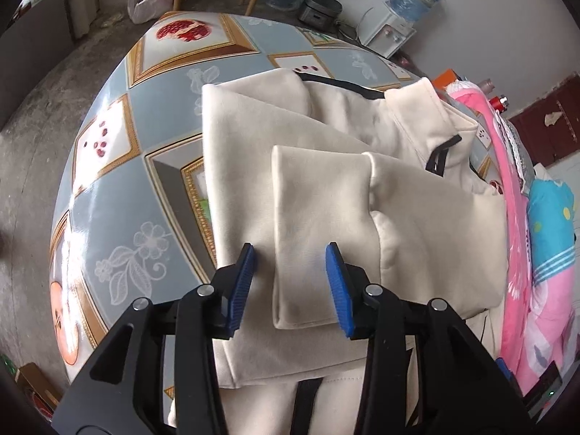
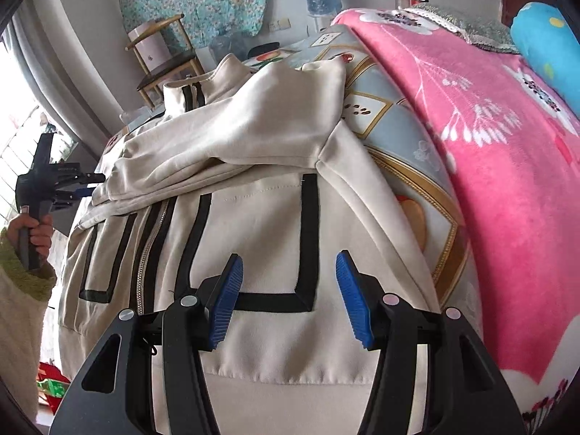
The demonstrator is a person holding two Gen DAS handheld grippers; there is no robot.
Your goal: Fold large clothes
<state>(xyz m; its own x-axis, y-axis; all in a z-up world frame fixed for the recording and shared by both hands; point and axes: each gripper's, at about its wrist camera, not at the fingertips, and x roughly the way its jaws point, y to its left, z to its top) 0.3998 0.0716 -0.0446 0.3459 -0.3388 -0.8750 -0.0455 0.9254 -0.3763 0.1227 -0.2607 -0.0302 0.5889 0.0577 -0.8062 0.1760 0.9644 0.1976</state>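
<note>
A cream jacket [image 1: 232,152] with black trim and a zipper lies on the patterned tablecloth [image 1: 108,199]. One sleeve [image 1: 319,195] is folded across its body, with the cuff end toward me. My left gripper [image 1: 290,253] hovers open just above that cuff, blue pads either side and not pressing it. In the right wrist view the jacket [image 2: 261,224] lies front up, with a folded sleeve [image 2: 253,127] across its upper part. My right gripper [image 2: 288,264] is open above the black-trimmed pocket area, holding nothing. The left gripper [image 2: 78,185] shows at the jacket's left edge, held by a hand.
A pink flowered blanket [image 2: 489,145] with a blue cushion [image 2: 543,43] is heaped along the table's right side, close to the jacket. A water dispenser [image 1: 391,32], a rice cooker [image 1: 319,11] and a wooden chair [image 2: 163,61] stand beyond the table's far edge.
</note>
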